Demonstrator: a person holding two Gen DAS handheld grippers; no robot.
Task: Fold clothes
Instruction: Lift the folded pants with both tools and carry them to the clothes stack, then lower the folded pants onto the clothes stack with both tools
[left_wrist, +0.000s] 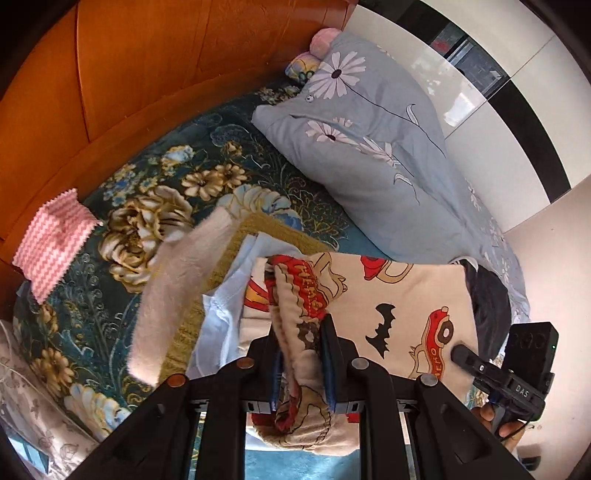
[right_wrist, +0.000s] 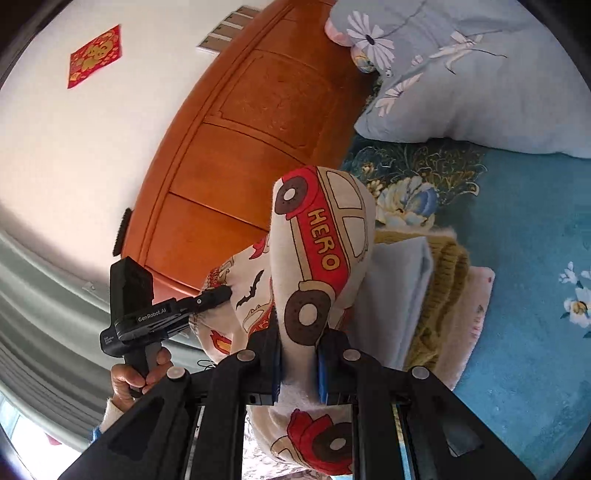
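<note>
A cream fleece garment (left_wrist: 388, 291) printed with red "HERO" cars and black bats hangs stretched between my two grippers above the bed. My left gripper (left_wrist: 301, 325) is shut on a bunched edge of it. My right gripper (right_wrist: 301, 332) is shut on another edge of the garment (right_wrist: 321, 236), which drapes over its fingers. Each gripper shows in the other's view: the right gripper (left_wrist: 460, 350) and the left gripper (right_wrist: 221, 293), held by a hand (right_wrist: 136, 373). Below the garment lies a folded stack: light blue cloth (right_wrist: 399, 288), mustard knit (right_wrist: 447, 280), pink fluffy piece (right_wrist: 476, 302).
The teal floral bedspread (left_wrist: 147, 177) covers the bed. A grey-blue daisy-print pillow (left_wrist: 369, 140) lies at the head, against the orange wooden headboard (left_wrist: 147, 66). A pink zigzag cloth (left_wrist: 55, 240) sits at the left edge, and a dark garment (left_wrist: 487, 295) at the right.
</note>
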